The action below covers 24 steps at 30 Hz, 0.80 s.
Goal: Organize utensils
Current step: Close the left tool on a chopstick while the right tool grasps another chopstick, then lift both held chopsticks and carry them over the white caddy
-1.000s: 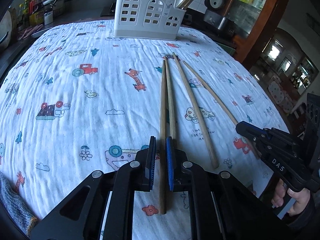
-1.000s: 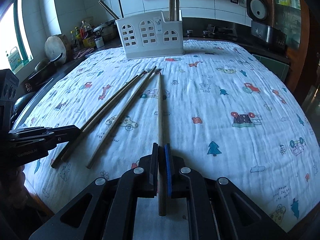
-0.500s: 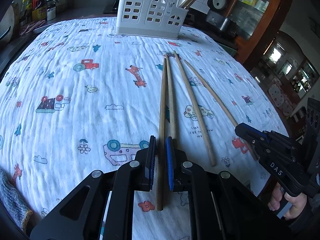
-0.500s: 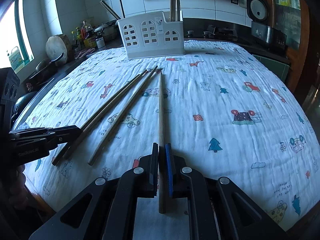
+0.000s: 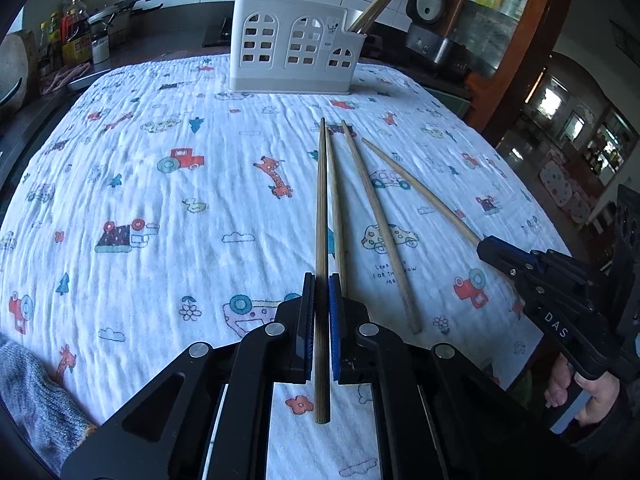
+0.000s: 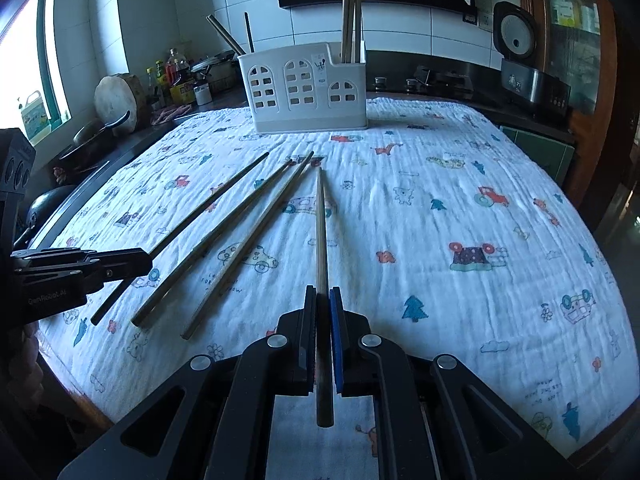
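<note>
Fingers (image 6: 305, 344) on right chopstick (image 6: 321, 232), gripped end only right-wrist-visible

The left hand-held gripper (image 5: 321, 292) clamps one chopstick (image 5: 321, 208); three more chopsticks (image 5: 376, 216) lie alongside on the cloth (image 5: 160, 200).

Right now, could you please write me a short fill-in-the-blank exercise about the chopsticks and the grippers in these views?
1. The left gripper is shut on one ____.
2. Between the two held chopsticks, ____ loose chopsticks lie on the cloth.
3. The white holder stands at the ____ end of the table from the grippers.
4. The right gripper holds its chopstick with the tip pointing toward the ____.

Missing words: chopstick; two; far; holder
</note>
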Available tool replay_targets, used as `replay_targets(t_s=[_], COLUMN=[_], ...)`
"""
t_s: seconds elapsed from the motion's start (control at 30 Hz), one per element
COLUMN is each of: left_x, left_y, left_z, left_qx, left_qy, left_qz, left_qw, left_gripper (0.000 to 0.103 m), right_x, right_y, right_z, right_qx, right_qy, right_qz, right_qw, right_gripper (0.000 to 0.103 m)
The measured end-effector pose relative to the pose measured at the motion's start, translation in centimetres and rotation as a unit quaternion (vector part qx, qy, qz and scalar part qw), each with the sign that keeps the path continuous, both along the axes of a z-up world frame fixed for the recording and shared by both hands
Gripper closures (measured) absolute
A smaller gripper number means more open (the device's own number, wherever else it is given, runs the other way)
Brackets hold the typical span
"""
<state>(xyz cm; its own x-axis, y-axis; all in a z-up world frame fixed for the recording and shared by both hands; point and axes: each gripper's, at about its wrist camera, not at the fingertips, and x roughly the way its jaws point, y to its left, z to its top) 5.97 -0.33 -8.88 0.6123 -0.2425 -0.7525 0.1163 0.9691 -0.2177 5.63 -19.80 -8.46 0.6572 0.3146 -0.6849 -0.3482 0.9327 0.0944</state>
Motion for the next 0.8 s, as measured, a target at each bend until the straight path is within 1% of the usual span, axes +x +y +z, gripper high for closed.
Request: replay_targets(t_s=[0.13,0.27,0.43,0.53,0.73,0.8], left_x=[-0.2,-0.1,-0.3,-0.5,-0.5,-0.5], left_y=[0.2,0.5,0.7,0.6,0.7,0.9], left_z=[1.4,1.5,0.8,1.4,2.4,3.1], left_qx=[0.010,0.023,0.021,0.027,0.035,0.036], left_qy=[-0.005,-0.002,0.003,-0.002,-0.014,-0.026], left_qz=[-0.007,-0.008,-0.003,-0.006,-0.003,0.002], left_qw=[0.9999,0.9997,0.9998,0.9996,0.9993,0.9990], left_gripper=[0.098,0.098,0.098,0.098,0.098,0.098], right_x=[-0.1,0.0,0.1,0.0,0.5,0.7], right_y=[-0.3,-0.4,-0.2,0.0,0.1,0.0], right_z=[2.0,3.6,4.1,4.7,5.8,6.1], right_qx=[-0.003,0.000,0.002,-0.008,-0.003,-0.001], right_qy=[-0.030,-0.053,-0.060,-0.072,-0.083,-0.088], right_qz=[0.001,0.002,0.003,0.006,0.010,0.010], right_qw=[1.000,0.999,0.998,0.997,0.996,0.996], right_gripper=[0.096,0.096,0.096,0.096,0.096,0.096])
